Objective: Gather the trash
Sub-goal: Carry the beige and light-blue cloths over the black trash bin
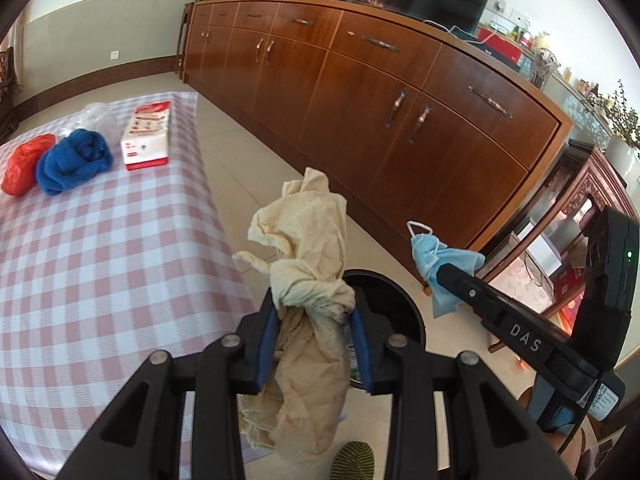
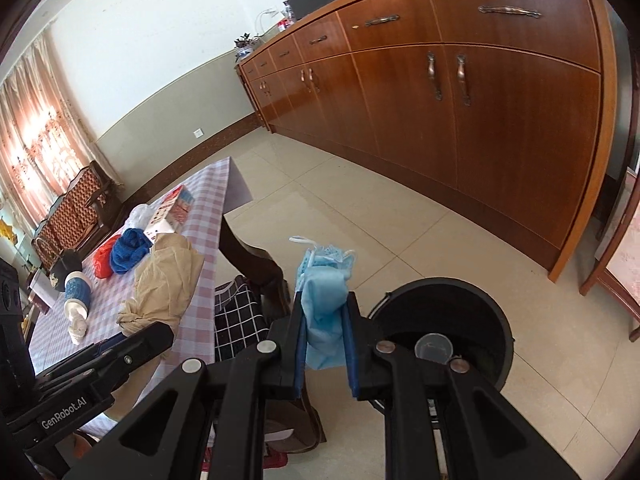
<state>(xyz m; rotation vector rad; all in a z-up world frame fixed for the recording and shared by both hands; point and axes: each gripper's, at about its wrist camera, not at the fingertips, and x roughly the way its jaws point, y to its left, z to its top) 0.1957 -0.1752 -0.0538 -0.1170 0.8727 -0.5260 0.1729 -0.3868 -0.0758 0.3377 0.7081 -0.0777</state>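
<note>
1. Room: tiled floor, long brown sideboard (image 1: pixel 360 92) along the wall, and my bench (image 1: pixel 100 248) under a pink-and-white check cloth at the left.
2. My left tool (image 1: pixel 316 316) is clamped on a crumpled beige cloth (image 1: pixel 304 240); the wad stands up above the blue pads and a tail hangs below them.
3. My right tool (image 2: pixel 326 320) is closed on a blue face mask (image 2: pixel 324 280), ear loops sticking out at the top.
4. Target: the black bin (image 2: pixel 444 320) on the floor beside the bench corner. A clear plastic cup (image 2: pixel 434 348) already lies inside.
5. Step in hand, as I judge it: carry both pieces over the bin mouth and let go. In the left wrist view the bin rim sits just behind the cloth; in the right wrist view the bin is off to the right of the mask.
6. To do it well: centre each tool over the opening before opening; the cloth's hanging tail could drape on the rim, and the light mask may cling to a pad.
7. Left on the bench: red bag (image 1: pixel 26 168), blue knit cloth (image 1: pixel 74 160), tissue pack (image 1: pixel 146 136), clear plastic (image 1: pixel 94 114).
8. In the way: the bench leg (image 2: pixel 248 256) and a black checked cloth (image 2: pixel 236 320) near it; the two tools are close together and could knock over the bin.
</note>
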